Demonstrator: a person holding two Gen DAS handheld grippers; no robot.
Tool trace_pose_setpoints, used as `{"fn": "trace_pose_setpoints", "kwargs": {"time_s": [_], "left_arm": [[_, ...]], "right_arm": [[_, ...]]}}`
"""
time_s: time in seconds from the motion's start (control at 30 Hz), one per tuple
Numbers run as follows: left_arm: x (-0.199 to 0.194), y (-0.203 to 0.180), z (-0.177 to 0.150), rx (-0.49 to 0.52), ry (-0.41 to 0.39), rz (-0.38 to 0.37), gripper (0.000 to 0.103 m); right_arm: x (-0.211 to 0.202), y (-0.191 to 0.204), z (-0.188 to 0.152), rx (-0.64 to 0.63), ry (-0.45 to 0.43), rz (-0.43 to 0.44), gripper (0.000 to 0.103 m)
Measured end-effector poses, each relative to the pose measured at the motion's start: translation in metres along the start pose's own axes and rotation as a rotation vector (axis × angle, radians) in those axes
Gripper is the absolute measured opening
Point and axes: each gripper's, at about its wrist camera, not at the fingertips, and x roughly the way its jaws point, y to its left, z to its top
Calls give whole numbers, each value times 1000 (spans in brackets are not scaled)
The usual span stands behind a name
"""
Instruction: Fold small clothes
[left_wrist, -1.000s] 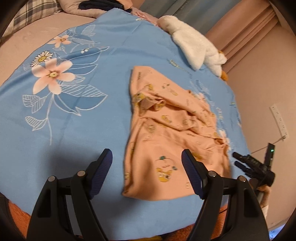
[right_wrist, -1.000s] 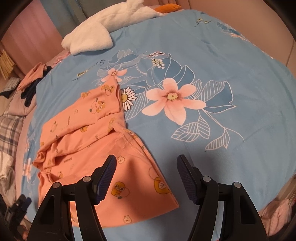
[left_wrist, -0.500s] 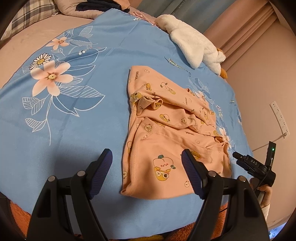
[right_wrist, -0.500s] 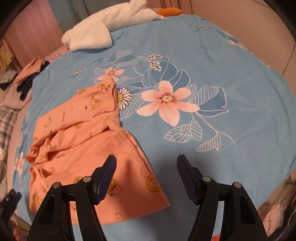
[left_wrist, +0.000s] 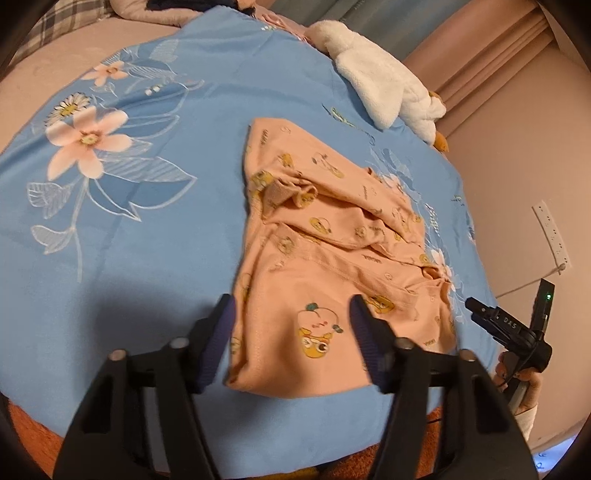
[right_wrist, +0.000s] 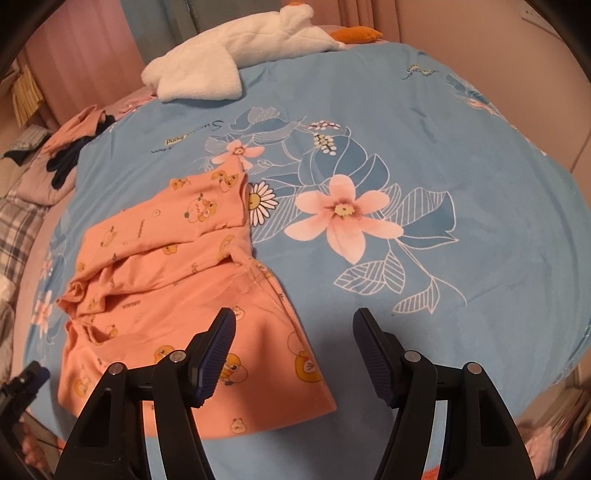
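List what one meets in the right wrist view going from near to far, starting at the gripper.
right gripper → orange baby garment → pink flower print on the blue bedsheet → white plush duck

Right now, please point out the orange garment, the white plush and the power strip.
Orange garment (left_wrist: 317, 280): left wrist view, middle of the fabric.
White plush (right_wrist: 236, 48): right wrist view, its fleecy body.
Power strip (left_wrist: 552, 234): left wrist view, mid-length.
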Motion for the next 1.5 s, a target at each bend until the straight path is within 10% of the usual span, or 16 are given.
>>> {"fn": "trace_pose_setpoints", "kwargs": {"time_s": [0.97, 1.5], "left_arm": [[22, 2, 5, 43, 22, 96, 44], [40, -7, 13, 109, 40, 148, 50]], "right_arm": [[9, 16, 3, -66, 4, 26, 68], [21, 41, 7, -307, 19, -35, 68]]}}
